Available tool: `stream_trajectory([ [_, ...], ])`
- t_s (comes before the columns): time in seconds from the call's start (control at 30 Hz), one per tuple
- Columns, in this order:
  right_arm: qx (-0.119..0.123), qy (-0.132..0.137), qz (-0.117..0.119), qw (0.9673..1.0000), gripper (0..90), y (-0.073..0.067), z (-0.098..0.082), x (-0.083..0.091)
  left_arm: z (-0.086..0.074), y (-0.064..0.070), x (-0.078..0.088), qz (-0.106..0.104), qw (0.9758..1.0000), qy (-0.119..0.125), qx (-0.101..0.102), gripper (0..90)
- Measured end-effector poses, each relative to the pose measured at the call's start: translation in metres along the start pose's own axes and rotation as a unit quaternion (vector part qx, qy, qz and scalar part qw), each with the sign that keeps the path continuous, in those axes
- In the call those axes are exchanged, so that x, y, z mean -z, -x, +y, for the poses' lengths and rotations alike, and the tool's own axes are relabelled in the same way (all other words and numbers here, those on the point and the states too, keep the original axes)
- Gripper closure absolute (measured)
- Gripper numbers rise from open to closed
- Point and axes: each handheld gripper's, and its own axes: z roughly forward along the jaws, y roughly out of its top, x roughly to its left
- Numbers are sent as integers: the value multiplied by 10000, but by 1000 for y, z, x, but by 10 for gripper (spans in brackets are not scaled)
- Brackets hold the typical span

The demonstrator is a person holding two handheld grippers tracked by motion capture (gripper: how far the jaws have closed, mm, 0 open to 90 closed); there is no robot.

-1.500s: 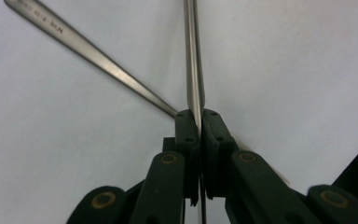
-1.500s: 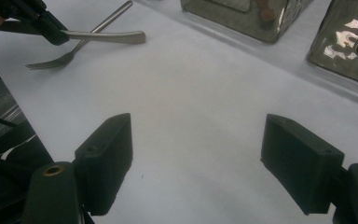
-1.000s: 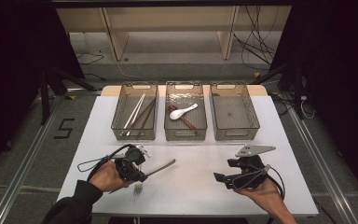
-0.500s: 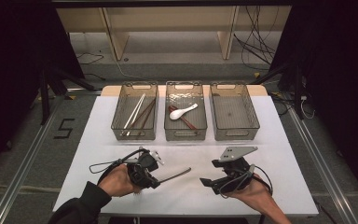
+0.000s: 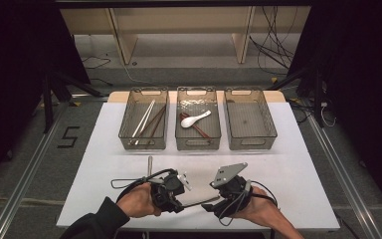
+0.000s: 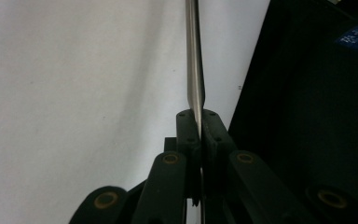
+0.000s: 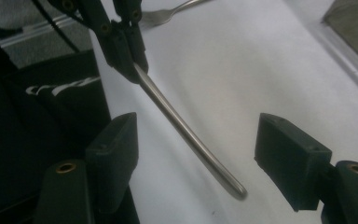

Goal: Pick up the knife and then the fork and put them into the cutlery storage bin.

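Over the front part of the tabletop [image 5: 303,164], mid hand-over, as it seems. Grips a metal fork [image 7: 186,130] with the left claw [image 6: 199,122], pressed fully together on the thin stem near the head. Carries the fork above the white surface, not resting on it, with the handle pointing toward the right claw [image 7: 200,149]. Stands wide on that side, one jaw on each side of the handle end, not touching it yet; has just been closing a little around it.

Behind, three clear baskets in a row. Contains pale and dark chopsticks in the left basket [image 5: 129,144], a white spoon [image 5: 195,119] with something dark red in the middle basket [image 5: 199,144], and nothing visible in the right basket [image 5: 273,134].

Judging from this: sorting of cutlery partly done. Probably belongs in the right basket, this fork, so passing it over looks like the step in hand. Left to do: close on the handle, release on the left side, carry and drop. Also waiting on the tabletop, just before the left basket, one more metal piece [image 5: 149,164], too small to name.
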Motion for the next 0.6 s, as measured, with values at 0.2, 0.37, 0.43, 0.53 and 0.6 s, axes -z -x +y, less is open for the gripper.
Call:
stream_trajectory([
  [0.2, 284, -258, 139, 9992, 340, -6, 0, -9, 3, 5, 0, -46, 9999, -12, -103, 873],
  [0.37, 354, -401, 185, 9984, 363, -8, 1, -16, 5, 7, 0, -98, 9998, 29, -173, 873],
  [0.43, 361, -442, 210, 9982, 380, -9, 1, -18, 6, 7, 1, -115, 9997, 29, -191, 873],
  [0.53, 353, -489, 232, 9979, 407, -10, 1, -21, 6, 8, 1, -127, 9997, 51, -200, 873],
  [0.6, 413, -537, 236, 9974, 436, -10, 0, -22, 7, 9, 1, -128, 9996, 56, -261, 873],
])
